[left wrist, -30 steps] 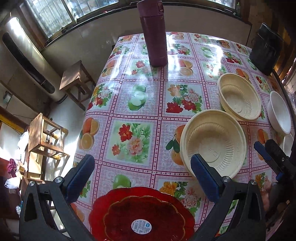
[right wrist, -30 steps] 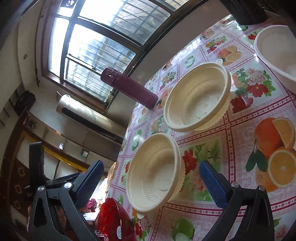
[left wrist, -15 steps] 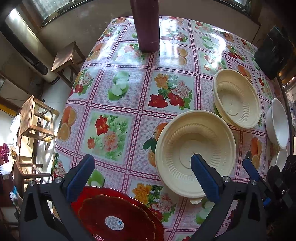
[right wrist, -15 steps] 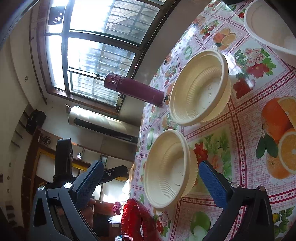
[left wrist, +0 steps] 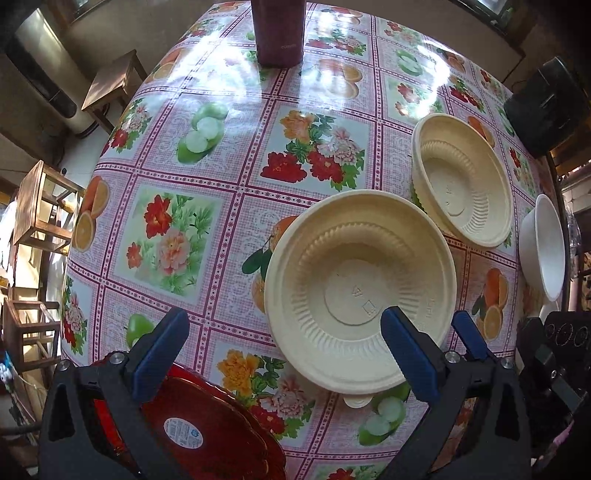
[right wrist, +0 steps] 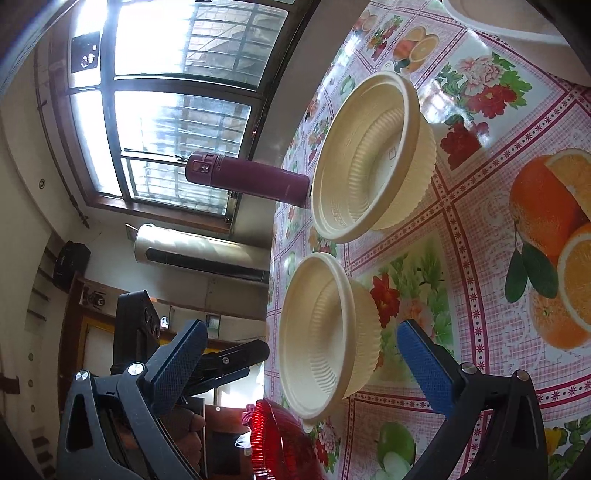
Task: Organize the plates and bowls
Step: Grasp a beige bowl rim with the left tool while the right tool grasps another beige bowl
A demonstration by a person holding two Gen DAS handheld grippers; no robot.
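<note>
Two cream ribbed bowls stand on the flowered tablecloth: a near bowl [left wrist: 358, 291] [right wrist: 321, 332] and a far bowl [left wrist: 461, 181] [right wrist: 369, 158]. A white bowl [left wrist: 546, 247] [right wrist: 517, 22] sits at the right edge. A red plate [left wrist: 192, 424] [right wrist: 280, 443] lies at the near edge, partly under my left gripper [left wrist: 284, 350], which is open, its right finger over the near bowl's rim. My right gripper [right wrist: 303, 358] is open and tilted sideways, with the near bowl in front of the gap between its fingers. Its blue finger [left wrist: 469, 336] shows just right of that bowl.
A maroon thermos [left wrist: 279, 33] [right wrist: 247, 177] stands at the table's far side. A black box [left wrist: 543, 103] sits at the far right corner. Wooden stools [left wrist: 110, 85] and a shelf stand on the floor to the left. A hand [right wrist: 184, 435] holds the left gripper.
The left gripper has moved forward and right over the table, so the near bowl now sits at its right finger. The right gripper has closed in on the same bowl and tilted further.
</note>
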